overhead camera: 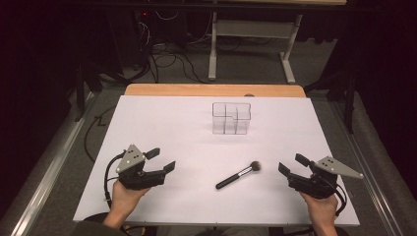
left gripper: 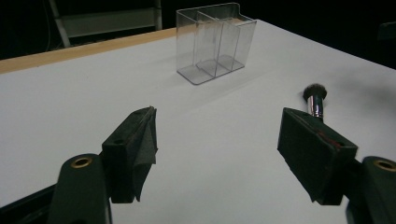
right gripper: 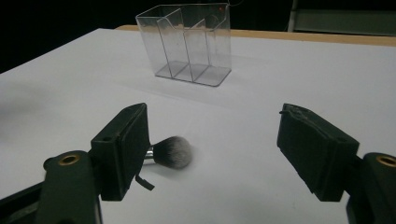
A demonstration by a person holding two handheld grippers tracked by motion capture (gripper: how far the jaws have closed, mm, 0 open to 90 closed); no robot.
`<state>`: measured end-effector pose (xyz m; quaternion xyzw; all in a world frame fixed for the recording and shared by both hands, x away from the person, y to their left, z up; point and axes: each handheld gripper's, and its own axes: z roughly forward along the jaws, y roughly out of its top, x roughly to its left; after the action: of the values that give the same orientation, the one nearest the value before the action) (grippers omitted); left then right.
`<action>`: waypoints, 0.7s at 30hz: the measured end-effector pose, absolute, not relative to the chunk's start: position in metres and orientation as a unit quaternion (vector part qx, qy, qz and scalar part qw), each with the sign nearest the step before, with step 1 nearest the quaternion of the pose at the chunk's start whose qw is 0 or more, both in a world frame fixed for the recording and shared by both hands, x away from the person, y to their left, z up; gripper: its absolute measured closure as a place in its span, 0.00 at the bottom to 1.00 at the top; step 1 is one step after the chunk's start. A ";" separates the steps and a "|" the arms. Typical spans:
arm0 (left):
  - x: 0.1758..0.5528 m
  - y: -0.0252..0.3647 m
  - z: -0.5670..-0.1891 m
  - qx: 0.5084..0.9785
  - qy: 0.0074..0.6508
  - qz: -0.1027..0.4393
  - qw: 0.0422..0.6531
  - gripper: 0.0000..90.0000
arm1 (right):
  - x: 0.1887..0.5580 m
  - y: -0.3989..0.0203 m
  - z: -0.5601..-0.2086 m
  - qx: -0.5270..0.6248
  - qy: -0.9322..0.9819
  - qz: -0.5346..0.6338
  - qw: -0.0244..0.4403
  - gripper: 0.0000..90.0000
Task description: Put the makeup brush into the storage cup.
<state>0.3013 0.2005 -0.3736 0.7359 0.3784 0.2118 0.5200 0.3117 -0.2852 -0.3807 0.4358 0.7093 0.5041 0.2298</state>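
Left claw (overhead camera: 163, 160): jaws apart, nothing between them, held low over the near left of the tabletop and aimed toward the middle.
Right claw (overhead camera: 291, 164): jaws apart as well, empty, held low over the near right and aimed inward toward the left claw.
Hands: one hand (overhead camera: 122, 199) grips the left claw from below, the other hand (overhead camera: 320, 209) grips the right.
Brush (overhead camera: 238, 175): lies flat on the tabletop between the two claws, touching neither; black handle toward the near edge, silver collar, then the bristle head pointing away to the right, nearer the right claw.
Organizer (overhead camera: 231, 118): a clear plastic box with upright dividers, standing beyond the brush toward the far edge, well apart from both claws.
Tabletop (overhead camera: 162, 123): white surface with a wooden strip along the far edge.
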 end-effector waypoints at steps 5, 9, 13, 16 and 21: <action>0.302 0.196 -0.370 0.739 0.373 0.205 0.523 0.32 | 0.312 -0.286 -0.381 0.435 0.709 0.505 0.231 0.30; 0.304 0.194 -0.367 0.741 0.369 0.202 0.524 0.32 | 0.312 -0.285 -0.381 0.435 0.709 0.505 0.228 0.30; 0.306 0.190 -0.364 0.743 0.364 0.198 0.526 0.32 | 0.312 -0.286 -0.381 0.436 0.709 0.505 0.228 0.30; 0.308 0.186 -0.361 0.746 0.357 0.196 0.527 0.32 | 0.312 -0.286 -0.381 0.436 0.709 0.505 0.228 0.30; 0.311 0.179 -0.359 0.749 0.349 0.192 0.529 0.31 | 0.312 -0.286 -0.381 0.435 0.709 0.506 0.228 0.30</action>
<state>0.3106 0.1786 -0.3586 0.7492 0.3494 0.1920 0.5289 0.3119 -0.2863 -0.3810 0.4354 0.7089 0.5056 0.2285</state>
